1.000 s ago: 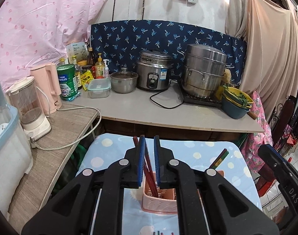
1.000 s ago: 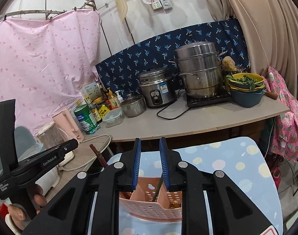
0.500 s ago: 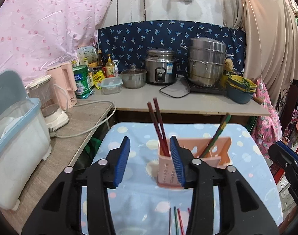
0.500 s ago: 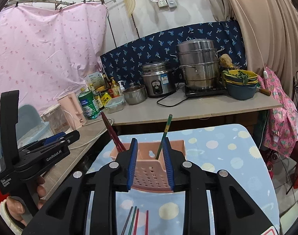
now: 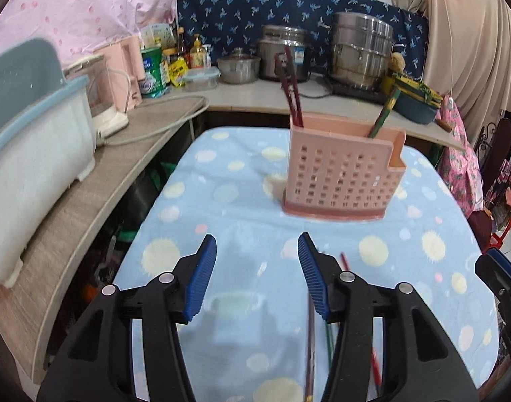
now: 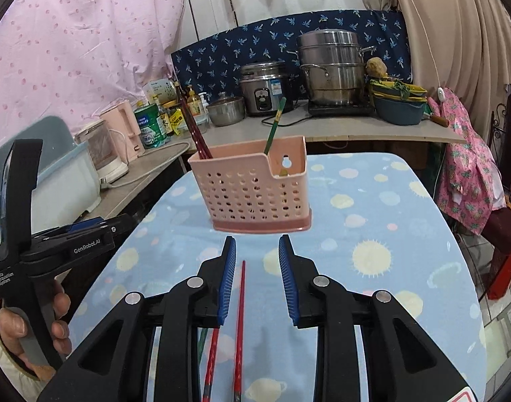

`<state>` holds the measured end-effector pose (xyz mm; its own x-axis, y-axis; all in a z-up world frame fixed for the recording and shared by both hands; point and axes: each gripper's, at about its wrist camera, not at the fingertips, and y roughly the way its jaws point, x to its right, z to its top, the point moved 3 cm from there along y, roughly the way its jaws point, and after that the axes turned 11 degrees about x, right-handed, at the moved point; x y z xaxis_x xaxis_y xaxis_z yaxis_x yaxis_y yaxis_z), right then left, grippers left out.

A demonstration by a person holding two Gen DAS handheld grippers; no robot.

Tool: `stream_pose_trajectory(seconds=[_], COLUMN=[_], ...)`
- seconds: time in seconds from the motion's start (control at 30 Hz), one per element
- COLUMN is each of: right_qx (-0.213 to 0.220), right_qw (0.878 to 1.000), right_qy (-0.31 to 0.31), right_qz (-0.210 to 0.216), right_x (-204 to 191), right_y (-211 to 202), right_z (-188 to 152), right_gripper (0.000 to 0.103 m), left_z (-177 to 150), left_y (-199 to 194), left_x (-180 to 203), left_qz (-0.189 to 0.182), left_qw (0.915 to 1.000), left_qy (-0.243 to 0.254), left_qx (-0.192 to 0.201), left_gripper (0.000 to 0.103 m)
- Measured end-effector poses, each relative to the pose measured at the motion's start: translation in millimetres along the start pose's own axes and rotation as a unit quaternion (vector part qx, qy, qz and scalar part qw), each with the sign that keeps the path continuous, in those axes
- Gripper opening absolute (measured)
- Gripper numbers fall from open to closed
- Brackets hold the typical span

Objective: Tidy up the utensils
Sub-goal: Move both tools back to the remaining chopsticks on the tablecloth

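A pink perforated utensil caddy (image 5: 342, 177) stands on the blue spotted cloth (image 5: 228, 207); it also shows in the right wrist view (image 6: 255, 187). Two dark red chopsticks (image 5: 290, 90) lean in its left compartment and a green chopstick (image 5: 384, 114) in its right. Loose red and green chopsticks (image 6: 239, 318) lie on the cloth under my grippers. My left gripper (image 5: 257, 276) is open and empty, well short of the caddy. My right gripper (image 6: 257, 279) is open and empty, over the tip of a red chopstick.
A counter (image 5: 248, 95) behind holds a rice cooker (image 6: 264, 88), a steel steamer pot (image 6: 332, 67), bowls (image 6: 398, 104), bottles and a green can. A side shelf at left holds a blender (image 5: 103, 97) and a blue-lidded bin (image 5: 31, 140).
Both grippers have pulled back from the caddy and opened. The dark red chopsticks that the left gripper held now stand in the caddy, as does the green one.
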<state>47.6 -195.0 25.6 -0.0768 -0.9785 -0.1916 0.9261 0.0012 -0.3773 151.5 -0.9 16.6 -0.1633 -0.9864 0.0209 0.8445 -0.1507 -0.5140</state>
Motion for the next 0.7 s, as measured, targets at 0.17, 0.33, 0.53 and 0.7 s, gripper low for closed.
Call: stream_pose_trajectory(seconds=[0.17,0.33,0.53,0.7], right_qx=[-0.021,-0.042,-0.067,-0.081], right_qw=[1.000,0.999,0.998,0.997], right_qy=[0.004,0.009,0.004,-0.004], right_qz=[-0.006,-0.013,-0.014,-0.013], right_x=[1,4,-1,-7], right_y=[-9,-13,-14,-16], right_z=[-30,-56,-85,-104], right_gripper=[0.026,0.026,0.026,0.026], left_z=[-33,-60,-80,-96], left_y=[-3,-5,-9,-9], left_x=[-3,-5,-1,-3], left_qz=[-0.007,-0.016,-0.018,-0.016], left_qw=[0.9996,0.9988,0.9981,0.9971], left_qy=[0.001,-0.005,-0.003,-0.014], left_qx=[-0.028,-0.047,-0.059,-0.073], left_gripper=[0.048,0.048,0.048,0.049])
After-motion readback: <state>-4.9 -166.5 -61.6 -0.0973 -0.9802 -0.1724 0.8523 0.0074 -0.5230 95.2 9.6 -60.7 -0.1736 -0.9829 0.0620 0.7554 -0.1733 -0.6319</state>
